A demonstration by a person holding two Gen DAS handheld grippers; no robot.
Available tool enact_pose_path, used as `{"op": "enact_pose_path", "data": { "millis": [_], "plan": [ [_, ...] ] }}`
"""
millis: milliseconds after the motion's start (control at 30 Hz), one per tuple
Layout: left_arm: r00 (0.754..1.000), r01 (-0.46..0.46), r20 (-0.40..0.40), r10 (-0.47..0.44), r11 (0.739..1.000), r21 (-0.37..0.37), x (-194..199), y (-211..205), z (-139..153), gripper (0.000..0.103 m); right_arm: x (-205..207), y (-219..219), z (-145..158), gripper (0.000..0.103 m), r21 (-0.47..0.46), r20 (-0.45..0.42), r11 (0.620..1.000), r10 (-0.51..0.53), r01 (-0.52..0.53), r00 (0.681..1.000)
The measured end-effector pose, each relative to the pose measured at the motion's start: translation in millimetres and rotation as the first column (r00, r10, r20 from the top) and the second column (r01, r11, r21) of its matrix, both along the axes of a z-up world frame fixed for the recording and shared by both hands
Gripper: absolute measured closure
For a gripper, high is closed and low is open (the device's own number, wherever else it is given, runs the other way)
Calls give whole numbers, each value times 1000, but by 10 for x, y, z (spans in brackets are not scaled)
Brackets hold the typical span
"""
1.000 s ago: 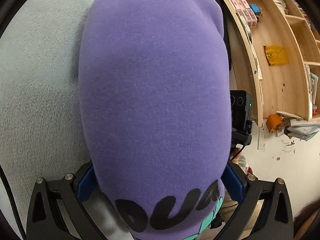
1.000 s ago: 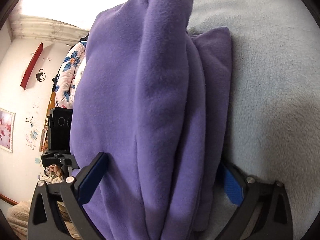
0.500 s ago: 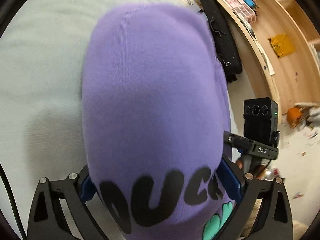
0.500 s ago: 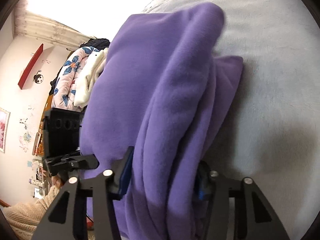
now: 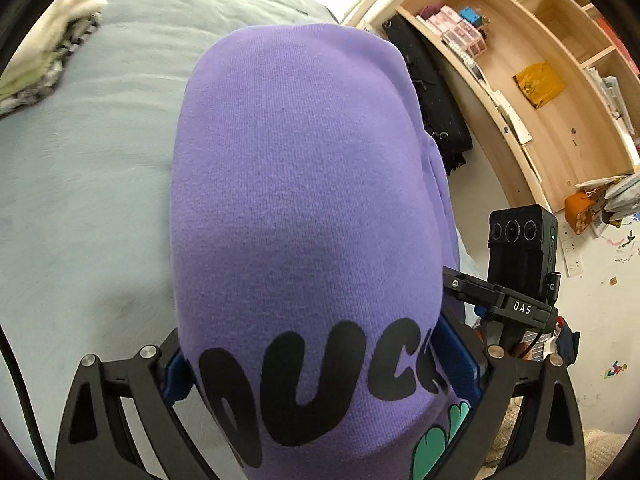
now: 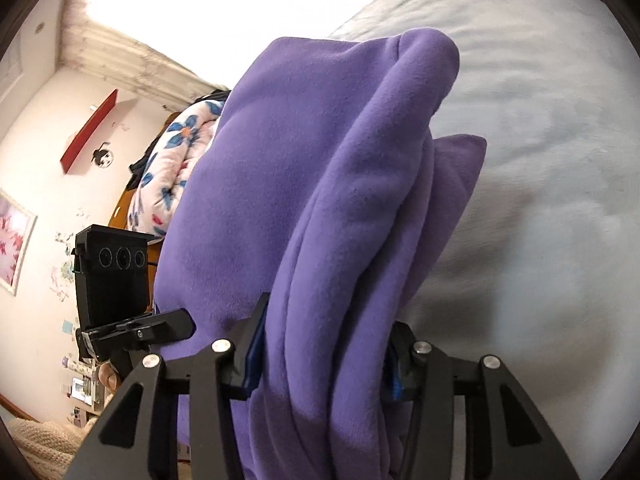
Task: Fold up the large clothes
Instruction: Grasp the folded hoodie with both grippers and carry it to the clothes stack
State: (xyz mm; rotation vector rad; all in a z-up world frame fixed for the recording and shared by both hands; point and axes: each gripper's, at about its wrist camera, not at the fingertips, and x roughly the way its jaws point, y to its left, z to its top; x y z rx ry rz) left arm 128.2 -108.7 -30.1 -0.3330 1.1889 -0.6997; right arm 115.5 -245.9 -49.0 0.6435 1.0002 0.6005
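Purple sweatshirt point(image 5: 304, 200) folded thick, black print read "DUC", rest cut off; teal graphic below. Left gripper point(image 5: 320, 364) clamped on printed end, right gripper point(image 6: 324, 356) clamped on stacked folds point(image 6: 352, 240). Bundle above grey bedspread point(image 5: 80, 184). "DAS" on camera mount point(image 5: 520, 306). Bedspread bare beyond bundle; shelving point(image 5: 560, 80) close at right

Left tongs point(image 5: 316, 364): at the bottom of the frame, blue pads pressed on thick purple cloth. Right tongs point(image 6: 324, 360): bottom centre, clamped on bunched purple folds, angled downward.
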Motion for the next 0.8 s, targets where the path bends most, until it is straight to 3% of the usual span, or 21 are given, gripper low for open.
{"op": "enact_pose_path", "data": {
  "millis": [267,533,800],
  "plan": [
    [998,-57,24,57,998,20,-374,754,386,5,-91,868,320,57,12,33,997,78,-79,996],
    [992,-118,36,117,993,17,-446,1988,495,5,82,1849,522,57,5,53,987,159,-160,986],
    [984,-164,64,163,987,-4,213,2855,753,5,664,2643,823,57,-23,85,980,197,-196,977]
  ]
}}
